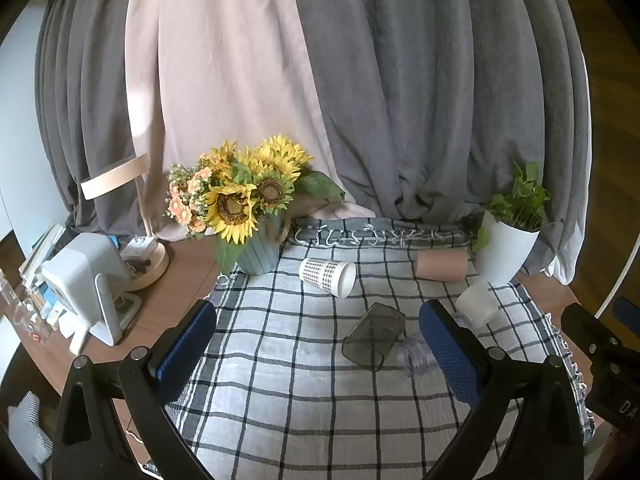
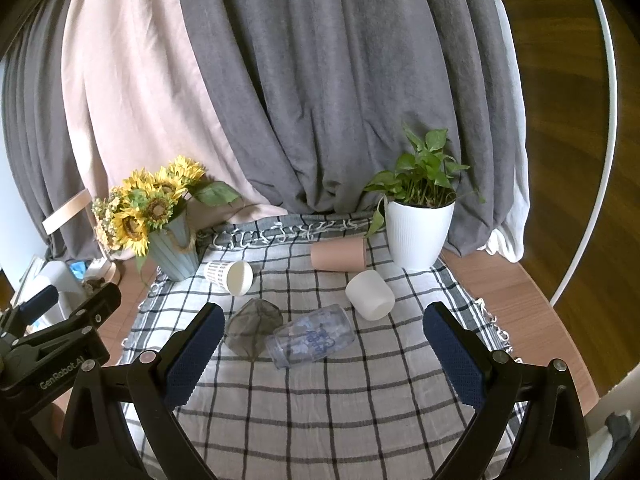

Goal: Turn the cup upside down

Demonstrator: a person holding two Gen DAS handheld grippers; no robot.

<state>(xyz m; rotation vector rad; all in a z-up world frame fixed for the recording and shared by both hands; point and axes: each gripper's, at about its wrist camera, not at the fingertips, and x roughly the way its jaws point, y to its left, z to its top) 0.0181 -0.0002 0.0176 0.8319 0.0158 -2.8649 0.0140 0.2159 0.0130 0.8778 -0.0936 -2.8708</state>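
Your spread right gripper is probably nearest the clear cup, lying crosswise at frame centre.

Five cups lie on their sides on one black-and-white checked cloth: one patterned white paper cup, one plain pink cup, one matte white cup, one smoky dark translucent cup and one clear plastic cup with blue lettering (mostly hidden behind a finger in the left wrist view). Two potted arrangements stand at the back: one bunch of sunflowers in a ribbed blue-grey vase and one green leafy plant in a white ribbed pot. One wooden ring desk lamp and one pale grey boxy device sit on the left. Two grippers show, each with two blue-padded fingers
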